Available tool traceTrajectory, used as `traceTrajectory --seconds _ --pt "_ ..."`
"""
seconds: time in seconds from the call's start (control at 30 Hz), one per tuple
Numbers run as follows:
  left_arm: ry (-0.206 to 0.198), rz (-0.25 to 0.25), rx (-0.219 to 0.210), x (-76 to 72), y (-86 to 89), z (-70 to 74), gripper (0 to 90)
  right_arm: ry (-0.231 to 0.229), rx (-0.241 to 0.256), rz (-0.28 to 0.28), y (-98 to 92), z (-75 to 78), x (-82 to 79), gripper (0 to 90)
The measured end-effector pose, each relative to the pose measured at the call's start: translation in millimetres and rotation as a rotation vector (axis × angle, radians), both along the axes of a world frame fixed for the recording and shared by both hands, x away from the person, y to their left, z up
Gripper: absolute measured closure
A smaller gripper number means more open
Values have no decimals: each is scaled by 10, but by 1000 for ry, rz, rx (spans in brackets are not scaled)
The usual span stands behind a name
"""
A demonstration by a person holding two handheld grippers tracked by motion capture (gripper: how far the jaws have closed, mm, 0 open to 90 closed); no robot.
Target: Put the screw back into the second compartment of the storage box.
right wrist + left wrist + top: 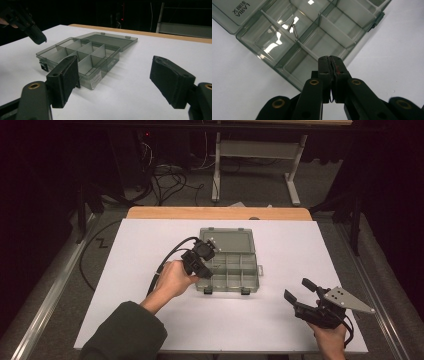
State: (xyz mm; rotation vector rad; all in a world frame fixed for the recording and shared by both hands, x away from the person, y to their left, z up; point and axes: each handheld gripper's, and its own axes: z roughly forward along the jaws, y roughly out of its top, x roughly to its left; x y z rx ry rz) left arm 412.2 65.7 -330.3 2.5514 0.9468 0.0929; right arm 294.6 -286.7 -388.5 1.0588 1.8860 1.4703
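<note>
The compartment box (227, 266) lies lid-open at the middle of the white table (125, 295). The left gripper (331, 65) hovers over the box's near-left compartments, jaws pressed together, possibly pinching something thin, though I cannot tell. Released off-target, it could fall outside the box. The right gripper (299, 293), jaws wide apart, waits right of the box.

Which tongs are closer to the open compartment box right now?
Left. The left tongs hang shut over the box's near-left compartments. The right tongs are open, off the box's front-right corner, above the bare white tabletop.
</note>
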Motion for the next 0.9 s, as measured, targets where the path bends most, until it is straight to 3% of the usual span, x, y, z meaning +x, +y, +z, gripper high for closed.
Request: traceTrajectory --seconds 0.5,0.9 --pt "3 9 -9 185 -142 33 873 1 2 2 -6 -1 1 248" --pt "22 38 -6 349 -220 -49 873 2 3 3 -11 -1 3 248"
